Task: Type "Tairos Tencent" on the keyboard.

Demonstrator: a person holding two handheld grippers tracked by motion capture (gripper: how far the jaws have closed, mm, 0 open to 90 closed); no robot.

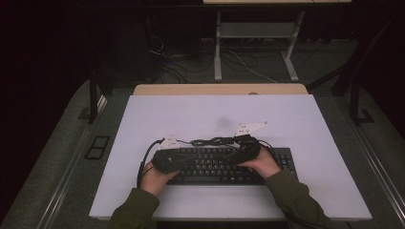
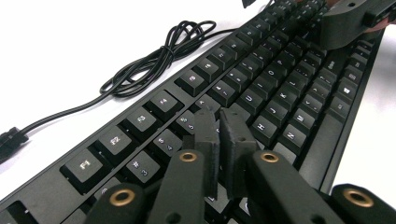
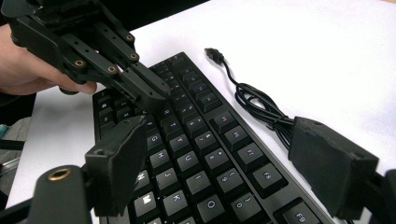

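Note:
A black keyboard (image 1: 210,167) lies on the white table near its front edge. Its black cable (image 1: 210,141) lies coiled just behind it. My left gripper (image 1: 183,161) hovers over the keyboard's left half. In the left gripper view its jaws are pressed together, and my left gripper (image 2: 219,122) points down at the keys (image 2: 261,126) with nothing between them. My right gripper (image 1: 232,156) hangs over the right half with its jaws wide apart and empty, as the right gripper view shows (image 3: 224,161). That view also has the left gripper (image 3: 156,91) low over the keyboard (image 3: 196,154), beside the cable (image 3: 257,102).
The white table top (image 1: 219,114) stretches bare behind and to both sides of the keyboard. The cable's USB plug (image 3: 214,53) lies loose on it. A wooden edge (image 1: 219,89) runs along the far side, with desk legs and floor cables beyond.

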